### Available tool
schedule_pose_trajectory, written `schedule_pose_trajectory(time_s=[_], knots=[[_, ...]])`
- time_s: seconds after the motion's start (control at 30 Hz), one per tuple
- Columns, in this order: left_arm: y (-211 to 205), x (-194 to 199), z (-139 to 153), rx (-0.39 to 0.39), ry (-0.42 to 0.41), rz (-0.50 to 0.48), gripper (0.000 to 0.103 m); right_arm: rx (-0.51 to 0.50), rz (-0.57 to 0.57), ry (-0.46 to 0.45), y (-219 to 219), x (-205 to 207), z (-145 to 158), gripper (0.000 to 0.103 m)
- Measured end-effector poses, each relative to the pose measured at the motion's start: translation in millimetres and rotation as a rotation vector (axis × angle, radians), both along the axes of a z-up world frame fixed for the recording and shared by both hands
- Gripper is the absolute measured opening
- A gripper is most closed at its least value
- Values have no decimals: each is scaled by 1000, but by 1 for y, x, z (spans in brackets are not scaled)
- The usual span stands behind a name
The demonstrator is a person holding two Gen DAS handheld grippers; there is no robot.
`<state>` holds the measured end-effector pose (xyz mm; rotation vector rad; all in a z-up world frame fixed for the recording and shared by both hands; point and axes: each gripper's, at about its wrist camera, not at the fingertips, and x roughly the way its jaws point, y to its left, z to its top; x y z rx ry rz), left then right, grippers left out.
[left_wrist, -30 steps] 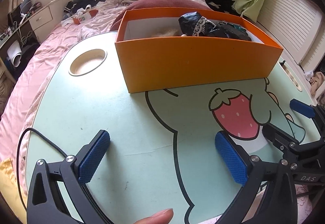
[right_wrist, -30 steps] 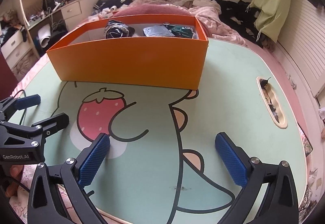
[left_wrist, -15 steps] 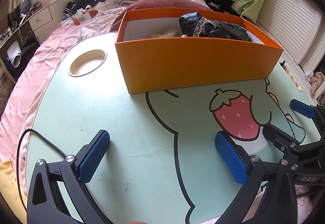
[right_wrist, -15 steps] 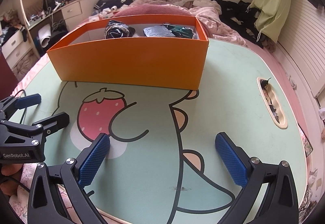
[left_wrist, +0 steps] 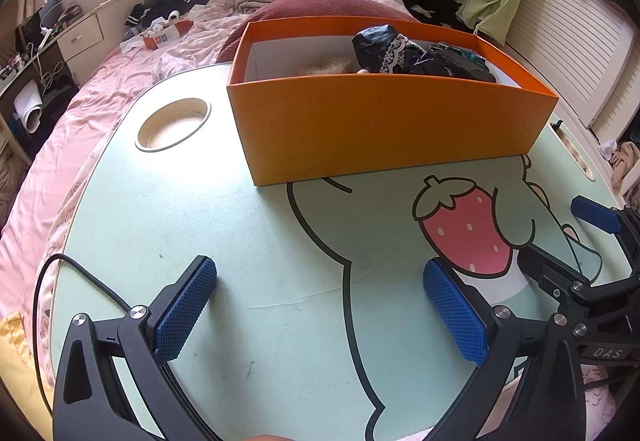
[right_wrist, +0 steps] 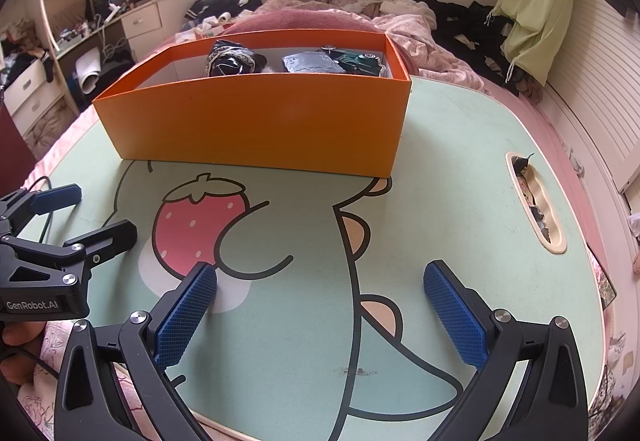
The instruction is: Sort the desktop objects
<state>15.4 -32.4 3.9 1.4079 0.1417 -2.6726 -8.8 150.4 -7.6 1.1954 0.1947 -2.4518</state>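
We hold the left gripper [left_wrist: 320, 305] and the right gripper [right_wrist: 320, 305] low over the near edge of the lap table [left_wrist: 168, 225], each with jaws spread wide and nothing between the blue knurled pads. The orange box [left_wrist: 384, 129], matte cardboard, rectangular, white inside, stands at the far side of the table. In it lie a glossy black crumpled bundle with lace trim [right_wrist: 230, 59], a grey pouch [right_wrist: 310, 63] and a green toy car [right_wrist: 360, 61]. The tabletop is smooth mint laminate printed with a strawberry [right_wrist: 198, 225]; a round cup recess [left_wrist: 172, 125] sits left of the box. A pink bed [left_wrist: 60, 145] with strewn clothes surrounds the table.
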Motion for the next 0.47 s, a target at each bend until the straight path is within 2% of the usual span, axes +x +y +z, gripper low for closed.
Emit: schedule_pose_trajectory(time_s=[0.47], knots=[[-1, -1, 3, 0, 2, 0, 103, 0, 0, 0, 0, 0, 0, 103]])
